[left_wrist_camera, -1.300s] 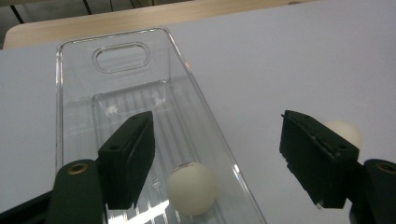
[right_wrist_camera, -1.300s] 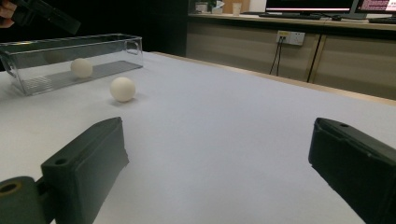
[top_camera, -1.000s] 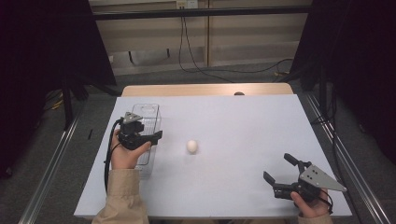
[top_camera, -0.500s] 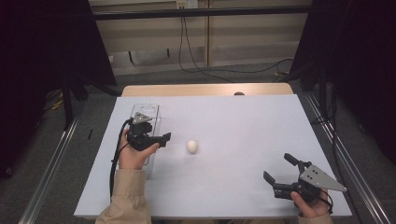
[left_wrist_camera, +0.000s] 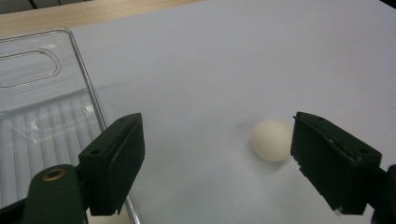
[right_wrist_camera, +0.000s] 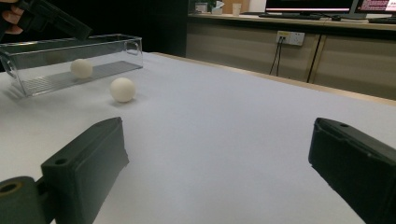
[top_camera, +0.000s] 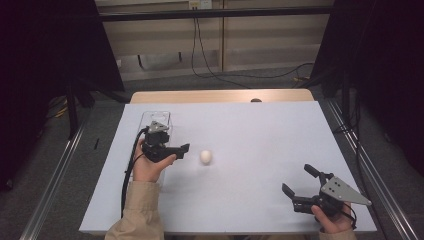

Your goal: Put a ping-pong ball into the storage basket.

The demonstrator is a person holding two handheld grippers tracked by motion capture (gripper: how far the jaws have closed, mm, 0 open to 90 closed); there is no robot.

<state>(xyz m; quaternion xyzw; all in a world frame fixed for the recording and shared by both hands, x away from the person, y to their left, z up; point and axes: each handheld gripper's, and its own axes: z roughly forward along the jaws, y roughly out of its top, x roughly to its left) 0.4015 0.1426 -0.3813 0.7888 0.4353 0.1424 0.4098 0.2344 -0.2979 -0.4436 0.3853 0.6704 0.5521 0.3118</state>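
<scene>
A white ball (top_camera: 206, 157) (left_wrist_camera: 271, 139) (right_wrist_camera: 123, 89) lies on the white table, just right of a clear plastic tray (top_camera: 155, 116) (left_wrist_camera: 42, 93) (right_wrist_camera: 70, 51). A second white ball (right_wrist_camera: 81, 68) rests inside the tray. My left gripper (top_camera: 182, 150) (left_wrist_camera: 224, 168) hovers by the tray's right side, pointing at the loose ball. It is open and its jaws have just been opening; the ball lies ahead of them, near the right jaw, not between them. My right gripper (top_camera: 298, 180) (right_wrist_camera: 219, 172) rests open and holds nothing at the table's front right.
The white sheet (top_camera: 260, 130) covers a wooden table whose far edge (top_camera: 220, 96) shows. Metal rails (top_camera: 50, 185) run along both sides. Cables (top_camera: 200, 55) hang by the cabinets behind. Wide bare table lies between the two grippers.
My left gripper has shifted right from over the tray toward the loose ball. The right gripper and the ball have stayed where they were.
</scene>
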